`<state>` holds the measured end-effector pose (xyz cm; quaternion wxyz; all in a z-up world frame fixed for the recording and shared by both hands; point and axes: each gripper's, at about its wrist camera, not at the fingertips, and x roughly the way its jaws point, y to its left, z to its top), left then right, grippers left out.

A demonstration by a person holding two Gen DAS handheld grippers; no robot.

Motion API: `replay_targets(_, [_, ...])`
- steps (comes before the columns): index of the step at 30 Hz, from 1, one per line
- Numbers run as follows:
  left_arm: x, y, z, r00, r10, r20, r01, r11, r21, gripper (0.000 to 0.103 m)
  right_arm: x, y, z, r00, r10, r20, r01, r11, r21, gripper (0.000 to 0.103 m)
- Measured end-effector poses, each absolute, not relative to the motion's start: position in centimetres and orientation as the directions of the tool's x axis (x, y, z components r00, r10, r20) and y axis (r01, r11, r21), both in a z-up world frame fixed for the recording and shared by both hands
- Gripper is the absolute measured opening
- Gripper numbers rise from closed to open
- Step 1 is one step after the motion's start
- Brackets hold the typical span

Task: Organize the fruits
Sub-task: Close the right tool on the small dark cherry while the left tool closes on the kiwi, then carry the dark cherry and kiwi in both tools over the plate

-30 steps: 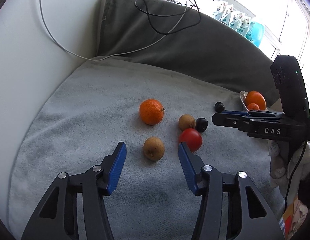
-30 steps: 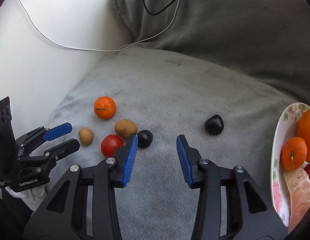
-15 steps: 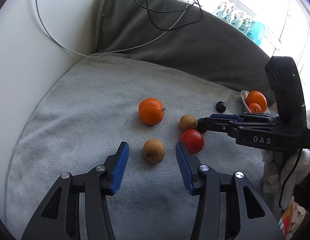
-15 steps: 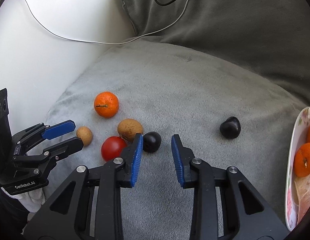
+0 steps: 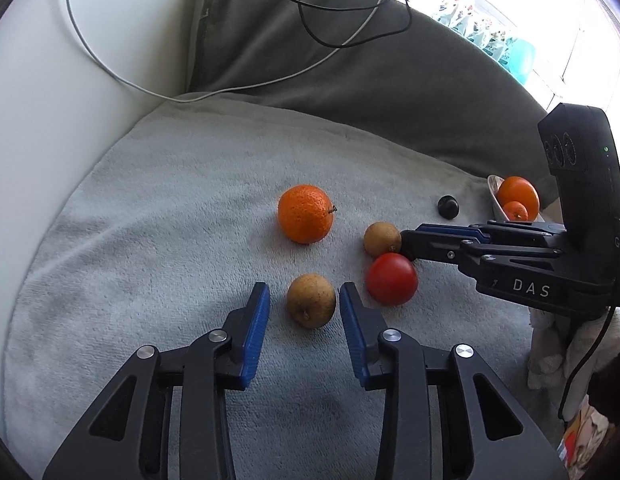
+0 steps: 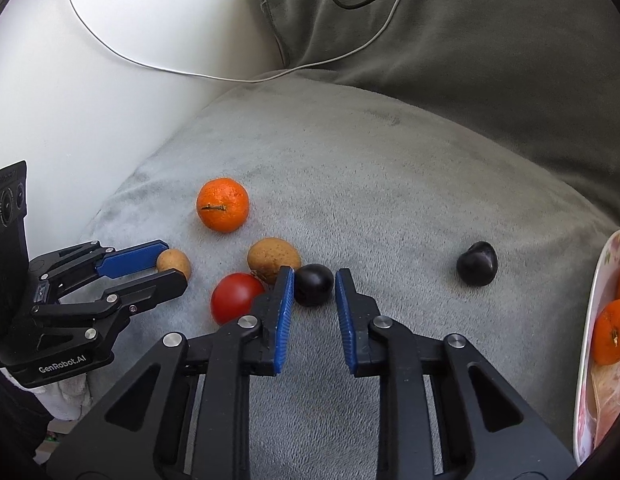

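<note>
While both pinch, keep wrists steady: left gripper [image 5: 304, 312] is closing round the small brown round fruit [image 5: 311, 300] on the grey plush blanket [image 5: 169, 208]; right gripper [image 6: 314, 294] nips the dark round plum [image 6: 314, 285]. Squeeze gently, lift straight up w/o nudging red tomato [image 6: 235, 298].

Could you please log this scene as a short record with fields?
Surface: grey blanket
Left claw: closing; round brown fruit between its pads, not yet squeezed
Right claw: shut on near dark fruit
Loose fruit: tangerine, oval brown fruit, tomato, far dark fruit
Plate: at the right edge, holds orange fruit
</note>
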<state>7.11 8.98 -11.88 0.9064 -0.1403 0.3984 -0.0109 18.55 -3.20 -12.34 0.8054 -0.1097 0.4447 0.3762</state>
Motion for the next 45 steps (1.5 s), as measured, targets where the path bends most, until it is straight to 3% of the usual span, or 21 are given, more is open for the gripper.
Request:
replay_targets(5, [7.1, 8.8, -11.9, 0.682, -0.13, -0.72, -0.088, 0.962, -0.258, 0.024, 18.4, -3.2, -12.3, 0.328, 0.506, -0.797, -0.705, 0.693, 0.15, 0.019])
replay_targets(45, [6.6, 3.8, -7.8, 0.744, -0.168, -0.646, 0.014, 0.972, -0.236, 0.023, 16.5, -10.5, -6.6, 0.478, 0.518, -0.709, -0.64, 0.758, 0.122, 0.018])
